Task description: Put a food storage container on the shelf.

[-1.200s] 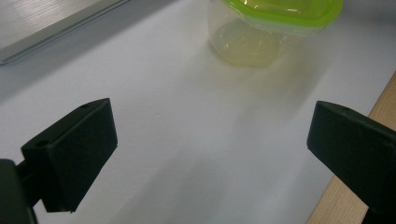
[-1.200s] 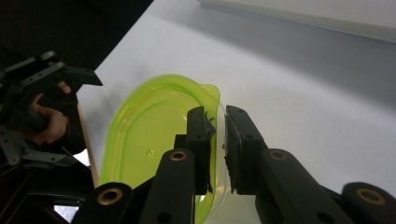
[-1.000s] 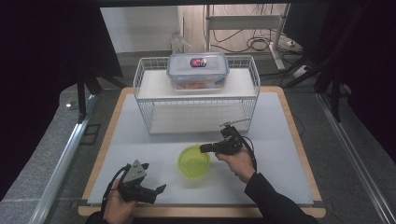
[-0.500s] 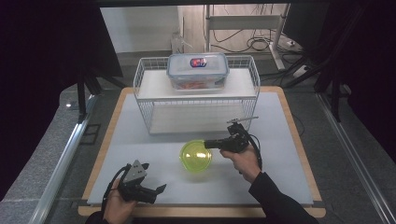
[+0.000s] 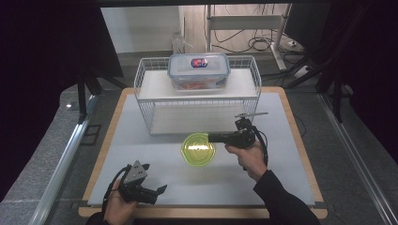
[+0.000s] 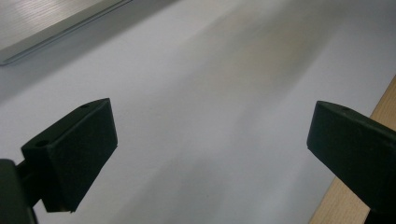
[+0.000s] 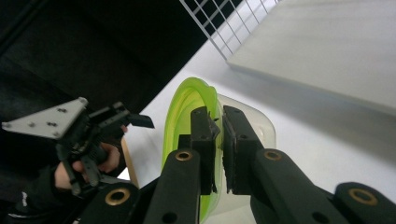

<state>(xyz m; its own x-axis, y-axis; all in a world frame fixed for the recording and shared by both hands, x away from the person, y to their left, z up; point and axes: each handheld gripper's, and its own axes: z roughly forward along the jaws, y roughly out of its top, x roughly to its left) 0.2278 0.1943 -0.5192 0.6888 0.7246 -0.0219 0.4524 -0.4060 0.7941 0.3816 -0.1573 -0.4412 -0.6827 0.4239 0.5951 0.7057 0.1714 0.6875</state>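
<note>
High view: right hand-held gripper (image 5: pixel 213 138) points left, jaws nipped onto the rim of a green bowl (image 5: pixel 198 148); bowl tipped up on edge, opening toward the camera, above the white mat of the counter (image 5: pixel 281 187), just in front of the wire rack (image 5: pixel 197 101); clear lidded box (image 5: pixel 199 70) sits on the rack's top shelf; left hand-held gripper (image 5: pixel 162 189) low at the mat's near-left corner, well apart from the bowl, nothing in it.

Left gripper view: both black jaws stand wide apart w/ nothing btwn them; white mat below, wooden counter edge at lower right.

Right gripper view: jaws nearly closed, pinching the bowl's (image 7: pixel 187 100) thin wall btwn the pads (image 7: pixel 201 135); bowl stands on edge, rim running up-down; rack (image 7: pixel 219 23) mesh and its lower shelf at upper right; other hand w/ left hand-held gripper (image 7: pixel 140 121) farther off at left.
</note>
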